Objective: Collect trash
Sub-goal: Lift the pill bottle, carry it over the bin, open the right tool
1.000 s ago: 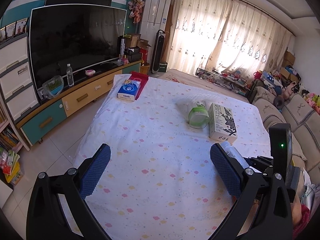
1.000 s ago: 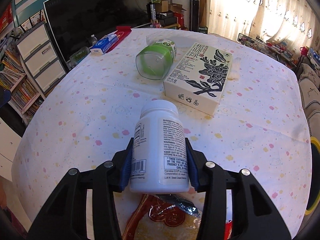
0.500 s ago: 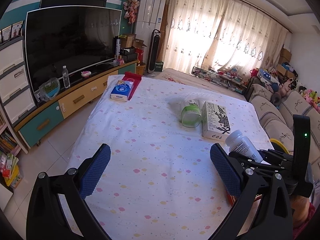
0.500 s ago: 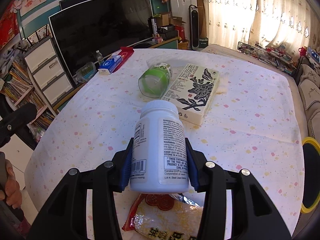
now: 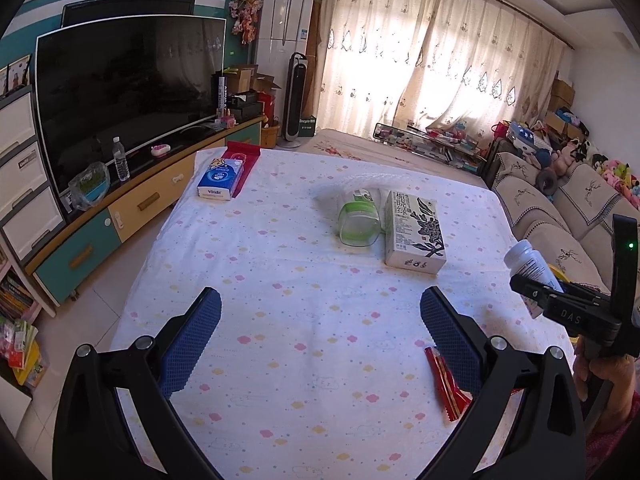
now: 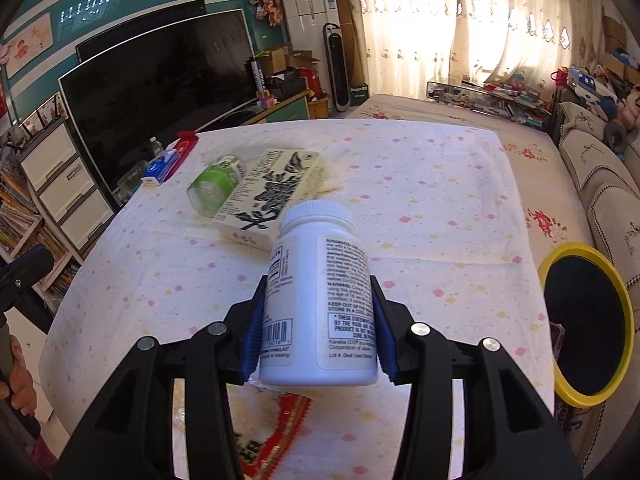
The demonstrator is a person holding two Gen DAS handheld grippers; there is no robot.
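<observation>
Pill bottle (image 6: 320, 300), white with a white cap, is clamped between the blue pads of the right gripper (image 6: 318, 336), held off the table with the cap pointing away from the camera and the printed label and barcode facing up. In the left wrist view the same bottle (image 5: 528, 262) shows at the right edge, tilted, cap up-left, above the table's right side. Left gripper (image 5: 318, 340) is released: jaws wide apart, nothing between the pads, hovering over the table (image 5: 304, 288) covered in a white cloth with pastel cloud print. Still on the cloth: a green clear-bodied bottle (image 5: 357, 222) lying on its side, touching or just beside a white box with black floral print (image 5: 414, 232); crumpled clear plastic (image 5: 360, 186) behind them. Blue tissue pack (image 5: 221, 178) sits near the far left corner on a red packet (image 5: 240, 162). Red snack wrapper (image 5: 446, 386) lies at the near right edge, partly hidden by the left gripper's right finger; the right wrist view has it (image 6: 276, 432) directly under the held bottle. Yellow-rimmed bin (image 6: 586, 322), dark inside, stands just off the table's right side, beside the sofa (image 5: 560, 216). A hand (image 5: 600, 372) grips the right gripper's handle.
</observation>
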